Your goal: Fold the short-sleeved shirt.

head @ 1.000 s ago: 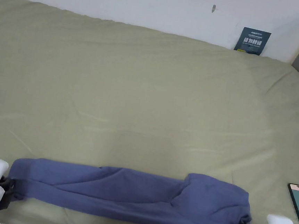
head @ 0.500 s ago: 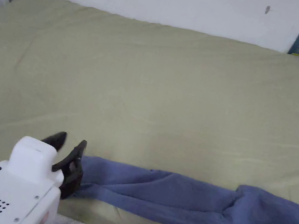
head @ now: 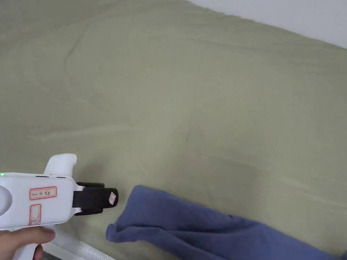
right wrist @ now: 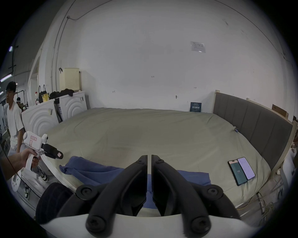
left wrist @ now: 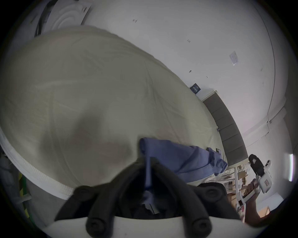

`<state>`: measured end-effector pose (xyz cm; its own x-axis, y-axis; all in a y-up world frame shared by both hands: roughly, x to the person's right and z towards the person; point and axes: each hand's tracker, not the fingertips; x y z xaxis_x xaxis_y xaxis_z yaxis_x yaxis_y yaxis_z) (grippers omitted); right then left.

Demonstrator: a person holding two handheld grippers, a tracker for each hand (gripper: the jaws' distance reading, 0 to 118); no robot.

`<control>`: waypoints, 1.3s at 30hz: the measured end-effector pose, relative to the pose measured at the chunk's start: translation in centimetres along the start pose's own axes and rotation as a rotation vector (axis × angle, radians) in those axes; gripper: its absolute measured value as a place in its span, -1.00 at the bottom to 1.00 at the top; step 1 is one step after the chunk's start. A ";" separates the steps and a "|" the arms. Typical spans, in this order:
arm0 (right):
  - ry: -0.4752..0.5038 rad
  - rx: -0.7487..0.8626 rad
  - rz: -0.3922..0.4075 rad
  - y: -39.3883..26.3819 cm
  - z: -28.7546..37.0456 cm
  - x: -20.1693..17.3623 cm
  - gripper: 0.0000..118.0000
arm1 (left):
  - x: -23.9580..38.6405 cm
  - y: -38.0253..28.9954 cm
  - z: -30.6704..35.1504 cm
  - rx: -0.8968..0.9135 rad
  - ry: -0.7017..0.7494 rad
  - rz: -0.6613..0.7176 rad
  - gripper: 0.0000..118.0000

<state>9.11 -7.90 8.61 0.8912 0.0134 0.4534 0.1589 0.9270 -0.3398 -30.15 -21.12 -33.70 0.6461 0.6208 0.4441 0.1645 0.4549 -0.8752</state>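
Olive-sheeted bed (head: 181, 97) carries the long blue cotton shirt (head: 232, 247) along its near edge; left tool (head: 111, 198) and right tool (right wrist: 149, 158) both look closed and empty, likely lining up the next fold.

Blue shirt (head: 233, 243), folded strip on bed

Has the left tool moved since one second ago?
Yes. Then it gripped the left end of the blue shirt; now the left tool sits left of that end, bed sheet between them.
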 end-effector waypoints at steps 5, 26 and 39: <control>-0.001 -0.036 0.020 0.2 -1.5 -1.5 -0.89 | -5.4 0.2 -3.6 -0.133 -0.299 0.245 1.00; 0.050 -0.050 -0.011 1.1 -2.5 -3.8 -0.89 | -0.6 1.8 -9.0 -0.265 -0.193 0.019 -0.82; 0.067 0.051 -0.081 0.6 1.4 -0.6 -0.89 | 5.7 5.7 -1.1 -0.056 0.202 0.006 -0.82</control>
<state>8.07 -6.79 9.33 0.9031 -0.0858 0.4207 0.2111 0.9419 -0.2612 -24.69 -15.75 -36.36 0.7823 0.4803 0.3965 0.1979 0.4120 -0.8894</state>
